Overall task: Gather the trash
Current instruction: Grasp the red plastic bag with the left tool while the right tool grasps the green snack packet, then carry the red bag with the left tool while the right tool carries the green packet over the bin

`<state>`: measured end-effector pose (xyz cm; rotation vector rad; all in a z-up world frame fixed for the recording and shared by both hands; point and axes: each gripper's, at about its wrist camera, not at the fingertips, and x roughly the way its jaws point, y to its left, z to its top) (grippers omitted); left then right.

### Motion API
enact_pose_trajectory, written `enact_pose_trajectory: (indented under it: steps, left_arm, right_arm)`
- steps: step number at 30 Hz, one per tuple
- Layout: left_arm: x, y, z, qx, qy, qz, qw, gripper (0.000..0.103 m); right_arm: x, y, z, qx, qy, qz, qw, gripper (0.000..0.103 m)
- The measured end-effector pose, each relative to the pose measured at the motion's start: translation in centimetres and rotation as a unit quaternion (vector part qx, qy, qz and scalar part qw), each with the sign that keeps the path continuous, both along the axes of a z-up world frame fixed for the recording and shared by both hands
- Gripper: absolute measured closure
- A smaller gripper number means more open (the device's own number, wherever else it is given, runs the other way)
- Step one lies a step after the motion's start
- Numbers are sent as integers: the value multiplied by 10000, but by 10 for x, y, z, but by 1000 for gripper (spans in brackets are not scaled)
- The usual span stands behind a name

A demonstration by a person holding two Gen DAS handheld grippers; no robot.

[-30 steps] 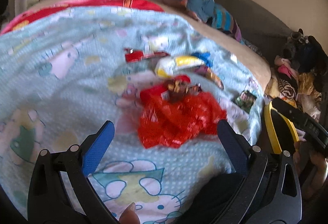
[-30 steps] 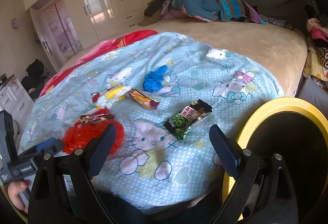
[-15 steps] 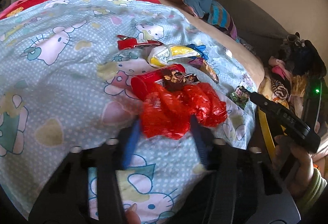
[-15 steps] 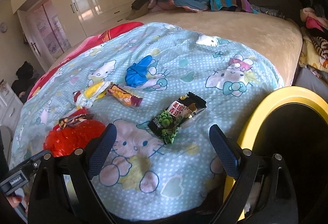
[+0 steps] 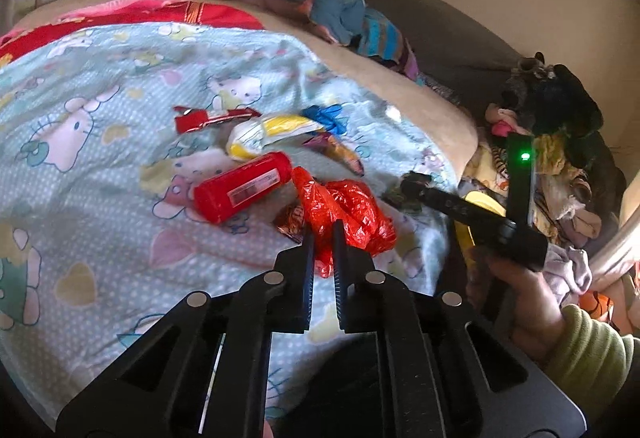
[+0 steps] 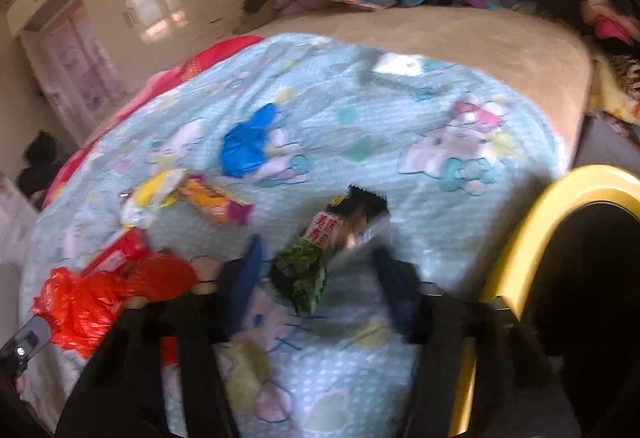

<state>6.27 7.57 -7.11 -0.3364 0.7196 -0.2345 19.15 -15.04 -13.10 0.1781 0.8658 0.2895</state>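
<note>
The left tongs are pinching the red plastic bag. The right tongs are standing apart, the green snack packet lying between them.

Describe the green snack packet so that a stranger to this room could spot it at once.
On the blue cartoon blanket, look near the edge closest to the yellow-rimmed bin. The green snack packet lies between the right gripper fingers, alone in being dark green and black.

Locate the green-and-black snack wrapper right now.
In the right wrist view, the green-and-black snack wrapper lies on the blue cartoon blanket, between the open right hand-held gripper fingers, left of the yellow-rimmed bin.
</note>
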Motion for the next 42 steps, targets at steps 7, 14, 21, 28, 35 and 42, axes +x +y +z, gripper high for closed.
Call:
enact_pose_trajectory:
  steps: [7, 14, 21, 28, 35, 42]
  left_arm:
    - [-2, -3, 15, -47, -182, -13, 9998, 99]
    - [-8, -9, 37, -89, -482, -75, 9988, 100]
    - [-15, -16, 57, -139, -771, -106, 9969, 100]
    - [-22, -26, 72, -176, -983, -229, 9947, 100]
    - [-28, -36, 83, -183, -1118, -373, 9929, 100]
    - [-33, -48, 88, -174, -1192, -531, 9913, 100]
  right_arm:
    - [-6, 10, 2, -3, -105, 310, 9995, 92]
    - [-26, 4, 22, 182, -406, 483, 9978, 94]
    - [-49, -9, 48, 400, -705, 481, 9956, 94]
    - [-68, -24, 72, 440, -953, 442, 9935, 94]
    - [-83, -48, 91, 452, -1124, 224, 9924, 94]
    - [-91, -74, 103, 495, -1229, -67, 9912, 94]
